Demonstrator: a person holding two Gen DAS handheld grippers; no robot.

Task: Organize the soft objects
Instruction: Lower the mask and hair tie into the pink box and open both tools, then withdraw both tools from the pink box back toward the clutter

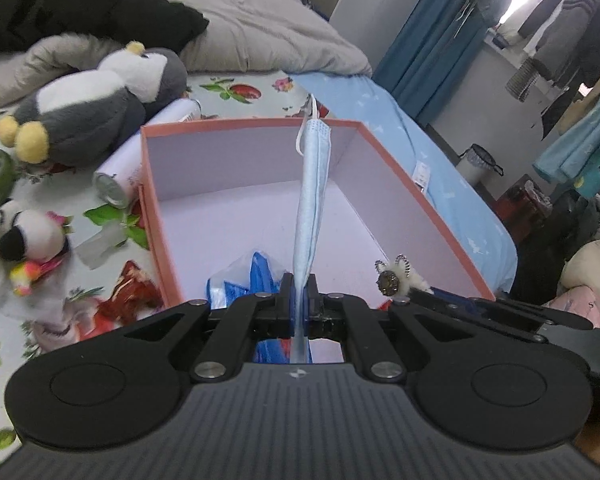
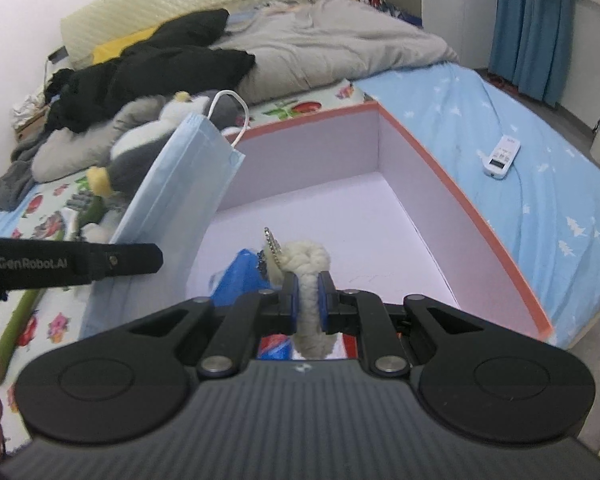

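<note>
My left gripper [image 1: 299,286] is shut on a light blue face mask [image 1: 312,196], which stands up edge-on over the pink-rimmed open box [image 1: 244,124]. The same face mask [image 2: 180,184] shows broadside at the left of the right wrist view, above the left gripper's arm [image 2: 76,262]. My right gripper [image 2: 308,286] is shut on a cream fluffy hair tie [image 2: 310,264] with a rhinestone charm, held over the box [image 2: 420,148]. The charm [image 1: 388,282] also shows at the box's near right. A blue plastic bag [image 1: 240,280] lies inside the box at its near side.
A grey-and-white penguin plush [image 1: 100,104] lies left of the box on the flowered sheet, with a small plush [image 1: 24,240] and a white tube [image 1: 120,176] nearby. A grey duvet [image 2: 320,48] and black clothes [image 2: 148,68] lie behind. A white remote [image 2: 500,158] rests on the blue sheet.
</note>
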